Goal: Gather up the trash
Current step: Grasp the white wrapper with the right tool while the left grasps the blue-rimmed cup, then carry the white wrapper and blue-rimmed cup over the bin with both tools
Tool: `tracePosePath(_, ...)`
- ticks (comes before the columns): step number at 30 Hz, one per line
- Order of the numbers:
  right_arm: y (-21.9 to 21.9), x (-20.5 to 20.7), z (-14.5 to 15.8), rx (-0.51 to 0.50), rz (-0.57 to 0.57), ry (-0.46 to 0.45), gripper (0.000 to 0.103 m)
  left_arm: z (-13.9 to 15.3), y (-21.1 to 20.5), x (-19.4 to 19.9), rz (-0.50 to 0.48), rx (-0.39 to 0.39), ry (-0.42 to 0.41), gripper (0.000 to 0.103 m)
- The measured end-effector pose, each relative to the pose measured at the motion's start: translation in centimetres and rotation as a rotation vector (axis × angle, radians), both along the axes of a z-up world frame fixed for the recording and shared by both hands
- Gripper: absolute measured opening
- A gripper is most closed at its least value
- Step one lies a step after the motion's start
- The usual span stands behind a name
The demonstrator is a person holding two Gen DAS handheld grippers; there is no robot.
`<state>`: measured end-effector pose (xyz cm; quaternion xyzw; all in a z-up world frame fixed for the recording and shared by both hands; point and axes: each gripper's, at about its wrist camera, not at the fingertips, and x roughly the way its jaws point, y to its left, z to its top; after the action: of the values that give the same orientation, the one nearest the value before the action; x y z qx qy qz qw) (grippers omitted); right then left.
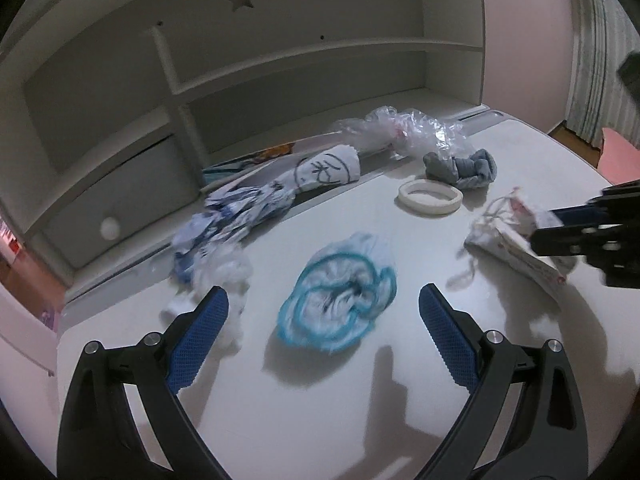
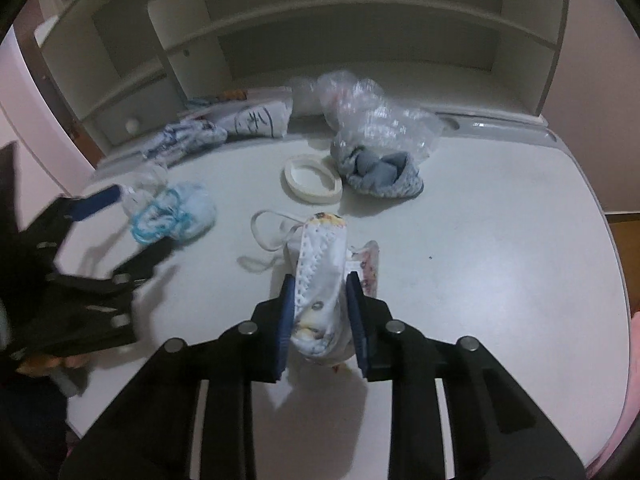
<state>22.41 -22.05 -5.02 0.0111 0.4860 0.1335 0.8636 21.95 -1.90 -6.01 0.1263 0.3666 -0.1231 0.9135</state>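
A: I'm looking down the right gripper (image 2: 320, 312). Its jaws are clamping on the face mask (image 2: 320, 280), one pad pressing each side of its folded body, while its ear loops are trailing onto the counter (image 2: 500, 260) ahead of the jaws.

B: And the left one?

A: The left gripper (image 1: 324, 304) is standing with its jaws wide apart and nothing in them, hovering over the counter. The blue-rimmed cap (image 1: 340, 300) is lying just ahead, between the two jaws but untouched.

B: How are you expecting that cap to handle?

A: Light, limp and crushable, I'm guessing. I'm planning to pinch it across the bunched middle, since the elastic rim alone may stretch and slip. Beyond the jaws I'm seeing a tape ring (image 1: 430, 196), a grey sock (image 1: 460, 168) and crumpled clear plastic (image 1: 400, 128). To the left of the jaws there's a white wad (image 1: 224, 272), though it's too blurred to say what it is.
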Motion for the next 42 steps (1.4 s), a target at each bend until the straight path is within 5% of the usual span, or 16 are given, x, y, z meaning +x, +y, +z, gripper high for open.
tracePosePath(6,-0.9,-1.7,1.8,0.021,0.011,-0.023,0.026,-0.9,-1.0,1.4,-0.005,0.009,0.014,0.092)
tracePosePath(7,-1.1,-2.0,2.0,0.021,0.01,-0.024,0.026,-1.1,-1.1,1.6,-0.006,0.008,0.028,0.086)
tracePosePath(11,-2.5,-3.4,2.8,0.033,-0.006,-0.03,0.026,-1.4,-1.2,1.5,-0.024,-0.001,0.079,0.032)
tracePosePath(14,-4.1,-4.8,3.3,0.033,-0.024,-0.038,0.026,-1.2,-1.7,0.6,-0.025,0.024,0.082,0.02)
tracePosePath(24,-16.5,-11.3,4.0,0.047,-0.223,-0.069,0.026,2.4,-8.1,-3.4,-0.091,-0.002,0.048,0.017)
tracePosePath(33,-32.1,-20.6,1.5,0.064,-0.527,-0.067,0.026,5.2,-24.4,-11.1,-0.371,-0.057,-0.03,0.017)
tracePosePath(42,-42.9,-27.5,-4.9,0.071,-0.749,0.014,0.026,0.6,-41.9,-19.2,-0.696,-0.096,0.075,0.017)
